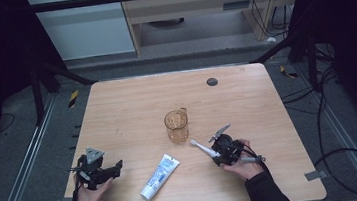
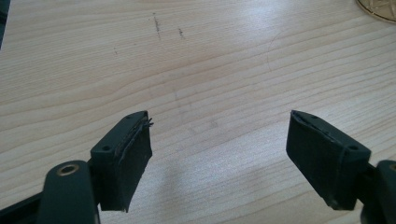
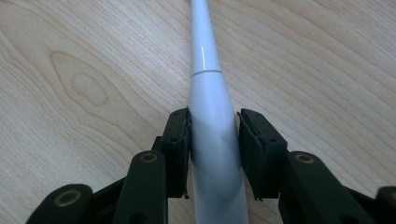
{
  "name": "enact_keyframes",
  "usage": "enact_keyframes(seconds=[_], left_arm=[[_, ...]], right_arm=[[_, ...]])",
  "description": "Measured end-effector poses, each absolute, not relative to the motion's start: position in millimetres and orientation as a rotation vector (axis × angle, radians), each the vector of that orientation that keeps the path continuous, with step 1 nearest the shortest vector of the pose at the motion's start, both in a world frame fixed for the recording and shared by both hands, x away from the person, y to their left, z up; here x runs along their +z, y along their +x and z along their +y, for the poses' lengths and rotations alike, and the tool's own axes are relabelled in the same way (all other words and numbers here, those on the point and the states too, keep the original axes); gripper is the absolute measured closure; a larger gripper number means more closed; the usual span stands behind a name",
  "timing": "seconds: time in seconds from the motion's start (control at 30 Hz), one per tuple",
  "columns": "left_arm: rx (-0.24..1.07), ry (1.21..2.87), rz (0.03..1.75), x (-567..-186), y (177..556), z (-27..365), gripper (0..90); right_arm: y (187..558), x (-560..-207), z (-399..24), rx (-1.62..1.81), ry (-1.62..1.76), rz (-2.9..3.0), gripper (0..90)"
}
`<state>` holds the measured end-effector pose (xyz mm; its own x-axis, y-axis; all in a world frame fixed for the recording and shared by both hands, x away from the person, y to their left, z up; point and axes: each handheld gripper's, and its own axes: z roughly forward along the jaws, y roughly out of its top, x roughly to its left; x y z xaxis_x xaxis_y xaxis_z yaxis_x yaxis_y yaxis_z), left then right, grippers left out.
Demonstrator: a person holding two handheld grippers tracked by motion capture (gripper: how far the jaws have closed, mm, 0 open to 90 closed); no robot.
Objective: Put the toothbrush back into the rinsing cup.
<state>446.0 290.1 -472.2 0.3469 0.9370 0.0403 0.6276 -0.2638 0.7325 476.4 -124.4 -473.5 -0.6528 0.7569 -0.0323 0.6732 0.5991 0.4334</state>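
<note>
Right tool clenched on the white toothbrush, which lies low on the bench just right of the amber cup; pickup looks to be the step in hand. Left tool released, jaws wide over bare wood, toothpaste tube near. Next, likely: lift the toothbrush clear, keeping the grip square.
</note>
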Motion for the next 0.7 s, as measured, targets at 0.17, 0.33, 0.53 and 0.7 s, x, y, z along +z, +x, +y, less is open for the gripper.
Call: enact_keyframes(seconds=[0.17,0.33,0.53,0.7], left_arm=[[0.640,1.994,1.360,-472.4,446.3,289.8,21.5],[0.640,1.994,1.362,-472.4,446.3,289.9,21.5],[0.641,1.995,1.361,-472.3,446.2,289.5,21.5],[0.641,1.992,1.360,-472.0,446.0,290.2,21.7]], right_arm=[[477.0,-474.0,-123.4,0.560,1.202,2.623,66.1],[478.5,-473.2,-122.8,0.549,1.225,2.635,66.6],[479.7,-472.6,-122.8,0.546,1.248,2.638,67.0],[479.1,-472.1,-124.1,0.570,1.237,2.643,67.2]])
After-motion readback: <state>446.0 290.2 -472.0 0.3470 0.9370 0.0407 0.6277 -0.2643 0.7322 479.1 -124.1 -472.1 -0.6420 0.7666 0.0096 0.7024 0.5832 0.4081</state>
